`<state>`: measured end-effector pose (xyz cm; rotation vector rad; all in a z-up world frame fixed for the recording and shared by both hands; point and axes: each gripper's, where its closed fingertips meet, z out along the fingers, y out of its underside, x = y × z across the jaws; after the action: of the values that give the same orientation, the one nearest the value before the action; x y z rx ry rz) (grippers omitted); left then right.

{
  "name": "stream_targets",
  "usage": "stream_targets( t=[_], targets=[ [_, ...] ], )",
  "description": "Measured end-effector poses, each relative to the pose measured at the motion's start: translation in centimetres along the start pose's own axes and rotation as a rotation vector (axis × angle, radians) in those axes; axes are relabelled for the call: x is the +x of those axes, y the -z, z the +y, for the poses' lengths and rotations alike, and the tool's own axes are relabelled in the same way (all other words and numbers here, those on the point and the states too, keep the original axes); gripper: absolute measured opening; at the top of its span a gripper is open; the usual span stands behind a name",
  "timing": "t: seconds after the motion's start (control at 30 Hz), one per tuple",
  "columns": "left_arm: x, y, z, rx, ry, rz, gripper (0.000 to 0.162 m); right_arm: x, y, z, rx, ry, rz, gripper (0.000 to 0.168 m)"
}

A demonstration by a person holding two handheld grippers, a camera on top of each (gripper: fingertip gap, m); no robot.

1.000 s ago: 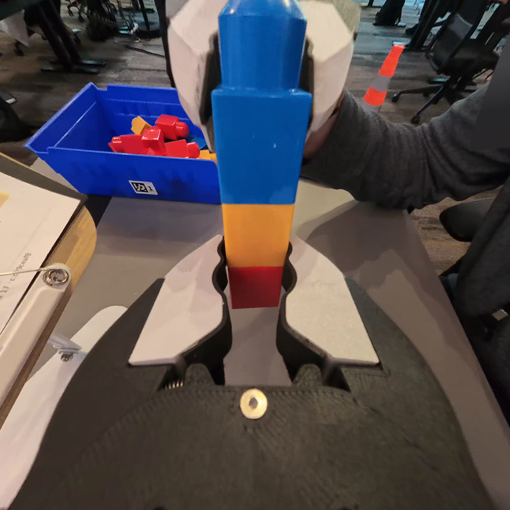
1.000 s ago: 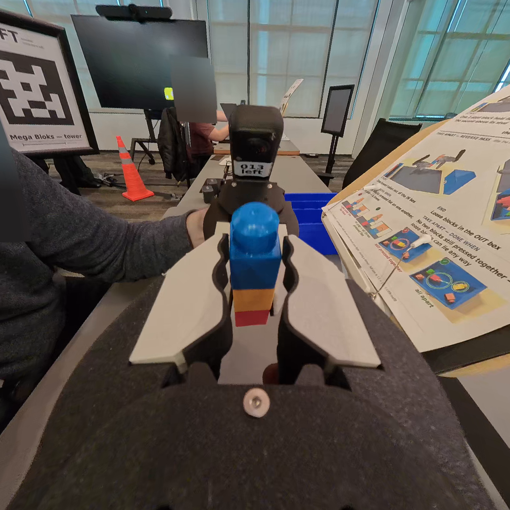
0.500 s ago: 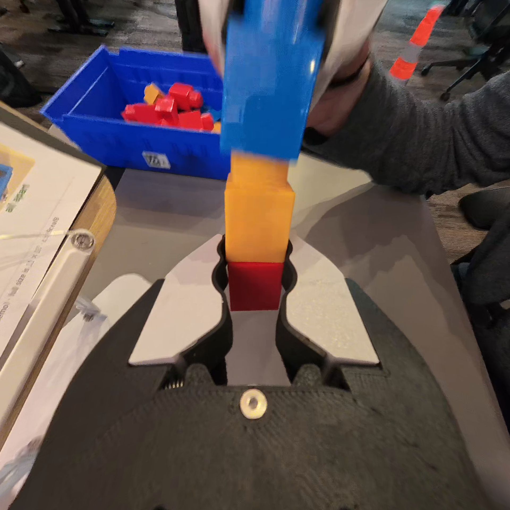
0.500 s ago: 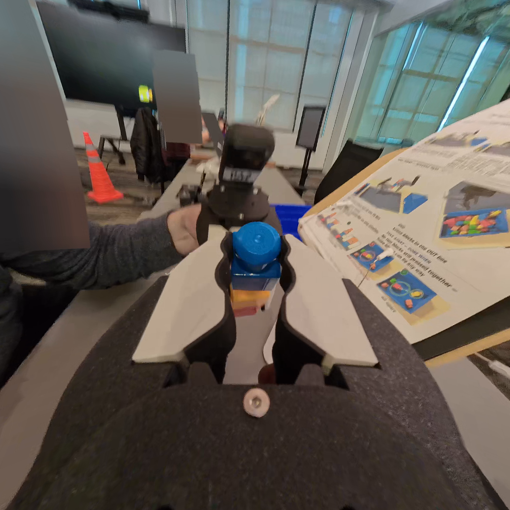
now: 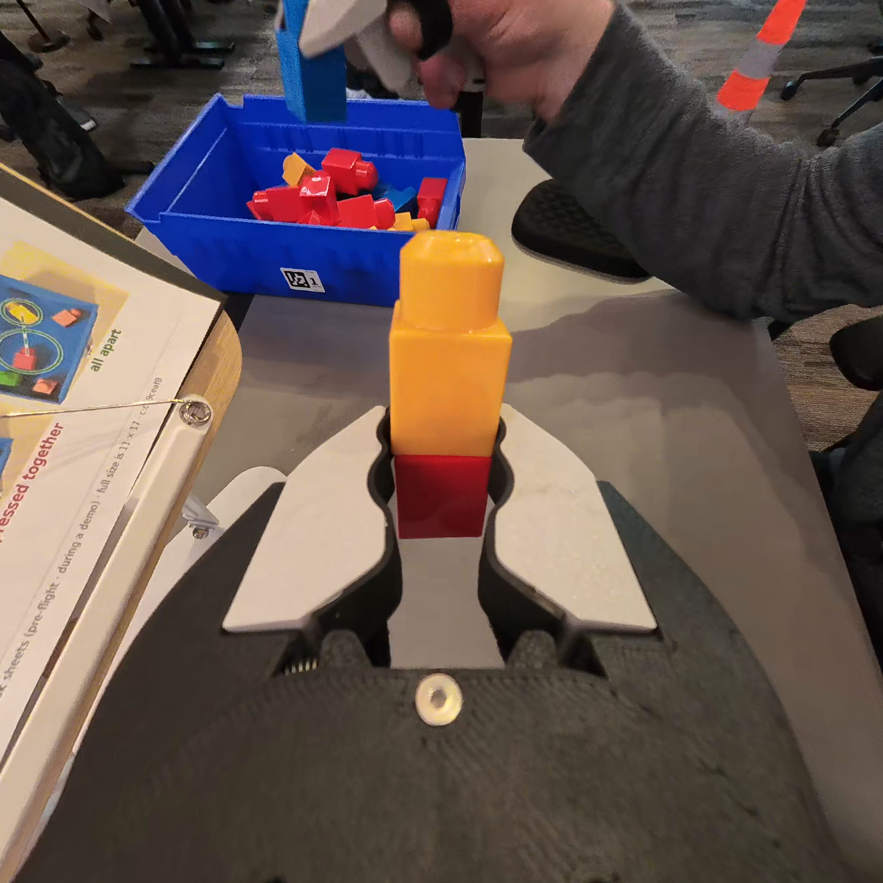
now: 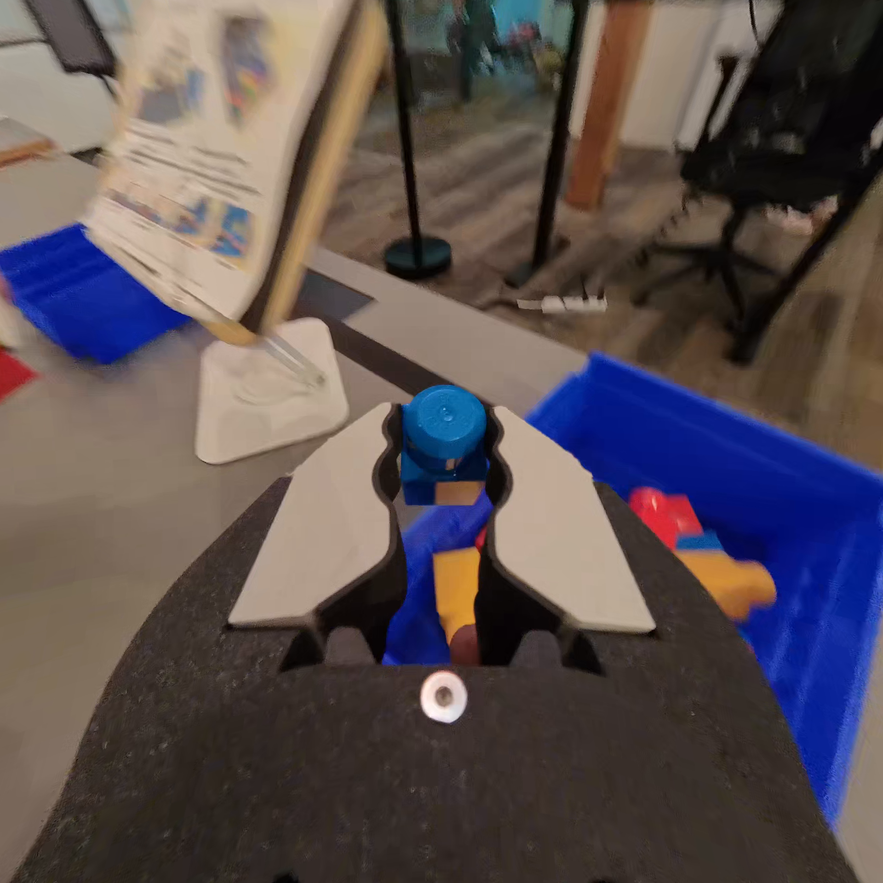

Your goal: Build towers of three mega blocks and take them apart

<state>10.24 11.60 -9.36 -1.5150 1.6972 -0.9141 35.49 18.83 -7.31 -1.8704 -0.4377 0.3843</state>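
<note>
As the blocks are light, stiff plastic, the red block (image 5: 440, 497) is clamped by the left gripper (image 5: 442, 470), while the blue block (image 6: 442, 446) is pinched by the right gripper (image 6: 442, 458) at flat sides.

Two grippers are seen: the left gripper (image 5: 442, 454) and the right gripper (image 6: 442, 449), each with two fingers. One red block (image 5: 440, 497) and one orange block (image 5: 449, 368) are stacked together, two blocks in all, and one blue block (image 6: 442, 444) is held apart from them. One blue bin (image 5: 248, 248) is counted in the left wrist view, with loose blocks piled inside: at least five red, three orange and one blue can be made out, though an exact total cannot be told. A second blue bin (image 6: 76, 296) is seen, blurred, in the right wrist view. One instruction board (image 5: 71, 430), one orange traffic cone (image 5: 759, 57) and one person's hand (image 5: 506, 48) are counted.
</note>
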Motion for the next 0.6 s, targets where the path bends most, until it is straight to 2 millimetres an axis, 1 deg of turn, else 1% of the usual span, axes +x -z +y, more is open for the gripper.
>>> stream_targets(
  t=[0.03,0.07,0.1,0.13,0.17,0.2,0.23,0.27,0.3,0.33,0.4,0.47,0.5,0.53,0.57,0.6],
  targets=[
    [0.1,0.0,-0.1,0.002,-0.001,0.002,0.036,1.7,-0.1,1.6,-0.056,-0.046,0.037,0.034],
    [0.2,-0.1,-0.1,0.002,-0.003,0.005,0.036,3.3,-0.2,3.2,-0.112,-0.085,0.085,0.046],
    [0.2,-0.2,-0.2,0.004,-0.005,0.001,0.036,4.7,-0.2,4.2,-0.146,-0.11,0.142,0.054],
    [0.2,-0.4,-0.2,0.005,-0.002,0.002,0.036,5.6,-0.1,4.7,-0.155,-0.114,0.183,0.054],
    [0.3,-0.6,-0.2,0.004,0.0,0.009,0.036,5.8,0.0,4.7,-0.159,-0.107,0.201,0.053],
    [0.2,-0.8,-0.2,0.006,0.0,0.005,0.036,5.3,0.1,4.1,-0.15,-0.084,0.194,0.053],
    [0.1,-1.1,-0.2,0.012,0.004,0.003,0.036,4.1,0.1,2.8,-0.111,-0.041,0.159,0.053],
    [0.2,-1.3,-0.2,0.014,0.01,0.01,0.036,1.8,0.0,1.1,-0.051,0.007,0.078,0.053],
    [0.2,-1.6,-0.2,0.012,0.009,0.014,0.036,-1.3,-0.1,-0.7,0.006,0.049,-0.034,0.052],
    [0.1,-1.8,-0.3,0.016,0.008,0.009,0.036,-4.6,-0.3,-2.0,0.04,0.086,-0.152,0.052],
    [0.4,-2.2,-0.5,0.026,0.014,0.03,0.036,-11.7,-0.4,-3.7,0.079,0.176,-0.381,0.052],
    [0.6,-2.8,-0.5,0.025,0.011,0.033,0.036,-17.9,-0.7,-4.1,0.088,0.273,-0.552,0.059],
    [0.9,-2.9,-0.6,0.026,0.008,0.041,0.036,-20.4,-1.0,-3.9,0.077,0.303,-0.617,0.061],
    [1.1,-3.1,-0.6,0.026,0.004,0.048,0.036,-22.4,-1.4,-3.4,0.056,0.325,-0.67,0.062],
    [1.3,-3.2,-0.7,0.023,0.0,0.053,0.036,-23.8,-1.8,-3.0,0.036,0.344,-0.699,0.062],
    [1.5,-3.3,-0.7,0.019,-0.004,0.056,0.036,-24.5,-2.3,-2.6,0.019,0.359,-0.707,0.06]
  ],
)
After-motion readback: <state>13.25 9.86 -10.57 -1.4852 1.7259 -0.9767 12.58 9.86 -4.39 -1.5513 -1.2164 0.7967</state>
